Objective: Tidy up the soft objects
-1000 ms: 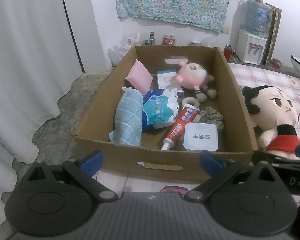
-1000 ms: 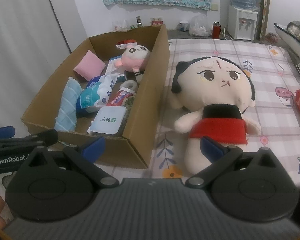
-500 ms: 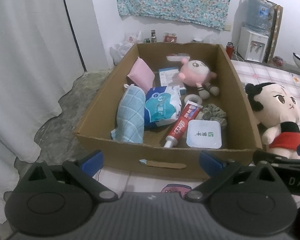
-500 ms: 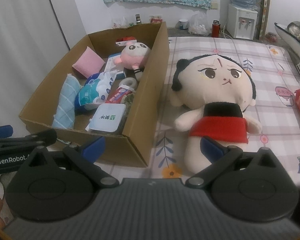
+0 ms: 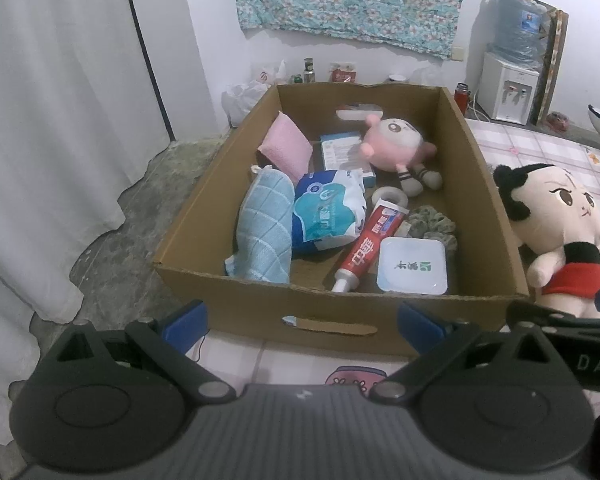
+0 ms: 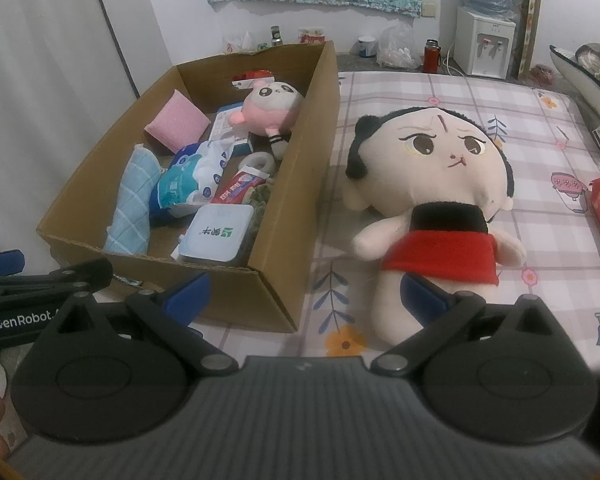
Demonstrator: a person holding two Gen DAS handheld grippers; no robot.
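Both grippers hovering at near end of cardboard box (image 5: 342, 304), jaws spread wide, gripping nothing. Big doll (image 6: 432, 196) lying on checked bedsheet (image 6: 540, 220) just beside box's right wall, outside it, face up. Doll's long axis running head-far, feet-near, feet pointing toward right gripper (image 6: 304, 294). Right gripper sitting nearer, doll's legs lying just ahead by its right finger. Left gripper (image 5: 300, 318) facing box interior: pink plush (image 5: 396, 148), blue mitt (image 5: 266, 232), toothpaste (image 5: 370, 246) resting inside.

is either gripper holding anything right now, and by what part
Nothing is held. The left hand-held gripper and the right hand-held gripper both stand open and empty, short of the cardboard box and the big doll.
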